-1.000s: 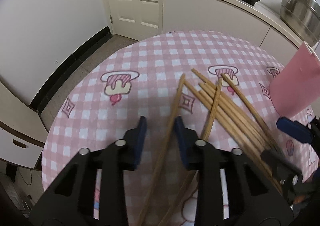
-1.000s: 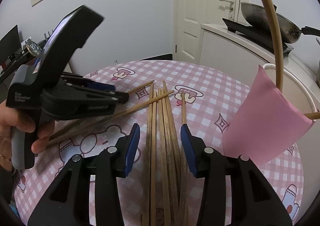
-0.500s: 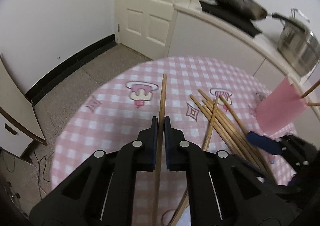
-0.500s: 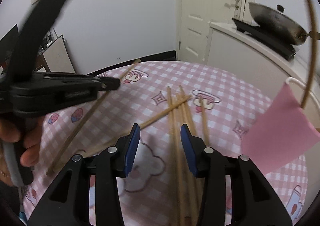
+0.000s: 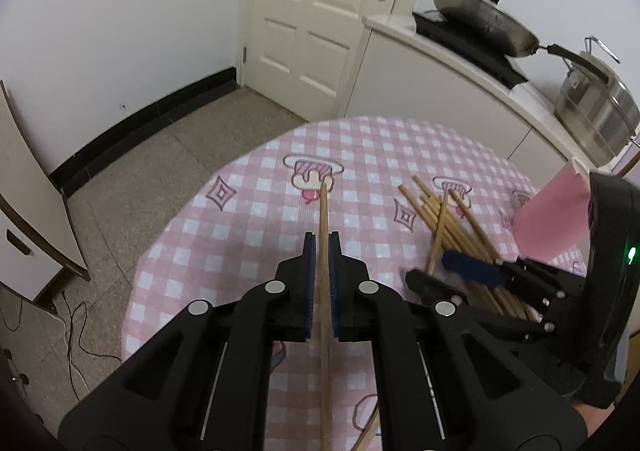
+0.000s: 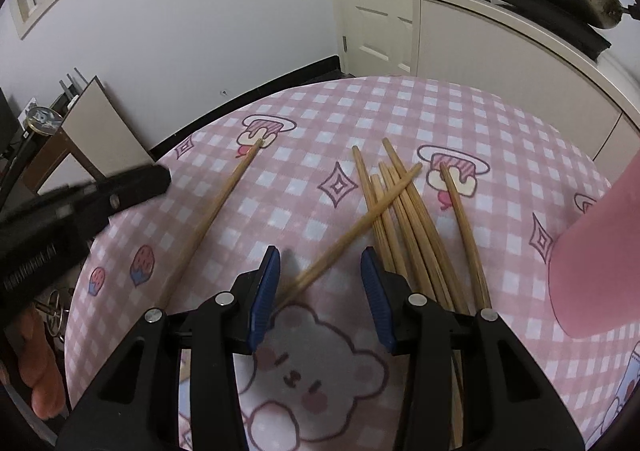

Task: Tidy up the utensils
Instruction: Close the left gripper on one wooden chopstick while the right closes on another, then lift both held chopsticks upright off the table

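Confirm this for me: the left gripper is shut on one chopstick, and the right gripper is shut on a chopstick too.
Only the second half is wrong. The left gripper is shut on one chopstick, as the left wrist view shows. The right gripper is open: in the right wrist view its blue pads stand apart, and the slanted chopstick lies on the tablecloth between them, not gripped.

Left gripper (image 5: 323,251): black plastic arms with silver round screws and ribbed blue pads. Right gripper (image 6: 320,271): same build, its black housing carrying a green light.
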`<state>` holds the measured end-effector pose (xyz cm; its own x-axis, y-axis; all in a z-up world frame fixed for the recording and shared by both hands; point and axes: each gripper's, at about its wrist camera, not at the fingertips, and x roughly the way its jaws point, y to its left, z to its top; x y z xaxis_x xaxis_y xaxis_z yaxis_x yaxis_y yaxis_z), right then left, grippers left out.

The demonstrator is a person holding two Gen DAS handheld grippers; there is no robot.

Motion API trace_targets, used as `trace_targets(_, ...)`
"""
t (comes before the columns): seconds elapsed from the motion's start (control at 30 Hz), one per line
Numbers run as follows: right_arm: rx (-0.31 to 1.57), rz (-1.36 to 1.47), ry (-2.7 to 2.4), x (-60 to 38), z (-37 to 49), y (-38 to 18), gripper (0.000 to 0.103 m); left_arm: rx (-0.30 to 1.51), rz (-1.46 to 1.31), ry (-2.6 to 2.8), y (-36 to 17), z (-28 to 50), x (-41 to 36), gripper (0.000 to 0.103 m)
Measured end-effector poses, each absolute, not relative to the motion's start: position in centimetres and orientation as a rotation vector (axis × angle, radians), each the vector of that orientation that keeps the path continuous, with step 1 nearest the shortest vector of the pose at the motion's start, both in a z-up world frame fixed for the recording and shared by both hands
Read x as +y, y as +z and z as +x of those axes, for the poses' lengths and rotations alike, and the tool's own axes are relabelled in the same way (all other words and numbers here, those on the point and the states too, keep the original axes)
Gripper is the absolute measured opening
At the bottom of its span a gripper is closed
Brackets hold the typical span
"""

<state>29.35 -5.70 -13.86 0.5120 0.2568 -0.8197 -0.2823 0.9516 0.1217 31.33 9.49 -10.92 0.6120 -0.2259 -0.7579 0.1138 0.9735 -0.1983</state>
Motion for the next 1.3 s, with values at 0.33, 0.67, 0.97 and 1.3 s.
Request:
trace_targets(0.33,0.996,-0.073,0.431,-3.8,31.2,-13.7,0.007,0.962,-0.197,-0.193,-12.7,32.6,10.4,0.007)
trace_targets(0.67,1.027,-0.121,0.465,-3.2,31.6,-13.7,0.005,1.016,-0.175,-0.202,-13.8,34.0,9.5,0.007)
trace_targets(0.97,1.03,-0.115,0.456,-3.2,33.4,-13.7,0.006,1.03,-0.138,-0.19,-13.7,35.1,9.2,0.007)
trace_targets(1.3,1.036,-0.113,0.468,-3.5,34.2,-13.7,0.006,1.036,-0.133,-0.195,-13.6,35.7,9.0,0.007)
